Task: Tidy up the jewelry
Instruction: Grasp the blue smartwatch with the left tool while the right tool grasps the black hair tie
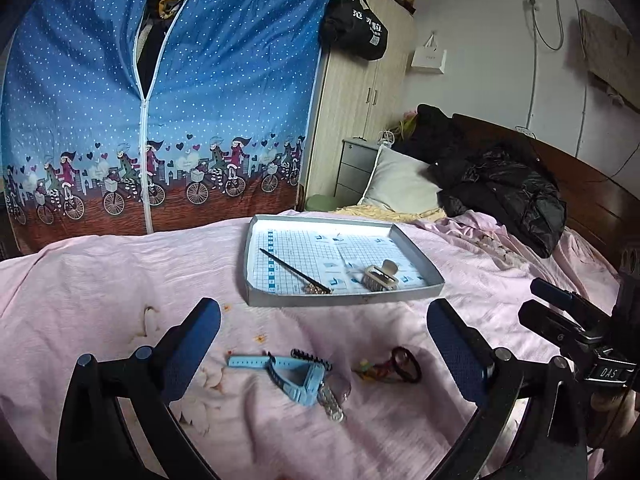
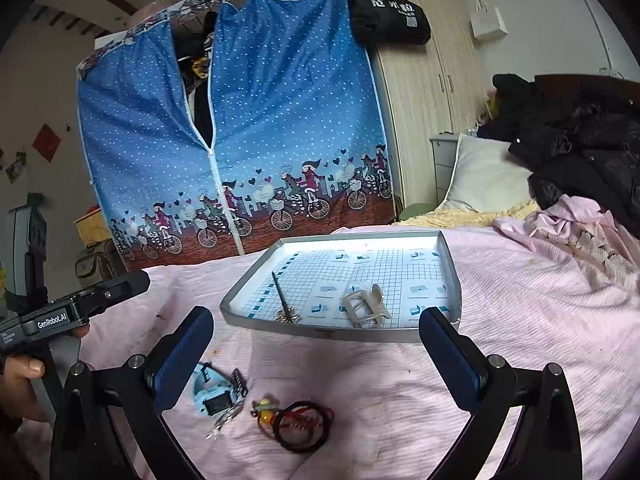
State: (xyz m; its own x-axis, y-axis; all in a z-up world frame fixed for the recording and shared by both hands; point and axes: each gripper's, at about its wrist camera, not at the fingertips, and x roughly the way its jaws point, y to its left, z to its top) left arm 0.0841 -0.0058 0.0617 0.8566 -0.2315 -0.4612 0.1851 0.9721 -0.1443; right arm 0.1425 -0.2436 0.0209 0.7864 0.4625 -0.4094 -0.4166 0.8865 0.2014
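A grey tray [image 1: 400, 298] [image 2: 340, 334] lined with grid paper lies on the pink bedspread. In it rest a dark hair stick [image 1: 294, 270] [image 2: 282, 298] and a pale hair claw [image 1: 382, 274] [image 2: 366, 304]. Nearer me on the bedspread lie a light blue watch [image 1: 298, 376] [image 2: 214, 392], a small black comb clip [image 1: 310, 358] [image 2: 240, 382], a clear clip [image 1: 332, 402] and black hair ties with coloured beads [image 1: 402, 364] [image 2: 300, 424]. My left gripper [image 1: 324, 336] hangs open above the watch, holding nothing. My right gripper [image 2: 316, 340] is open and empty over the tray's near edge.
A blue zipped fabric wardrobe [image 1: 160, 100] stands behind the bed, a wooden cupboard [image 1: 360, 92] beside it. A pillow [image 1: 400, 184] and black jacket [image 1: 500, 188] lie at the bed's right end. A hand [image 2: 20, 376] holds the left gripper's handle.
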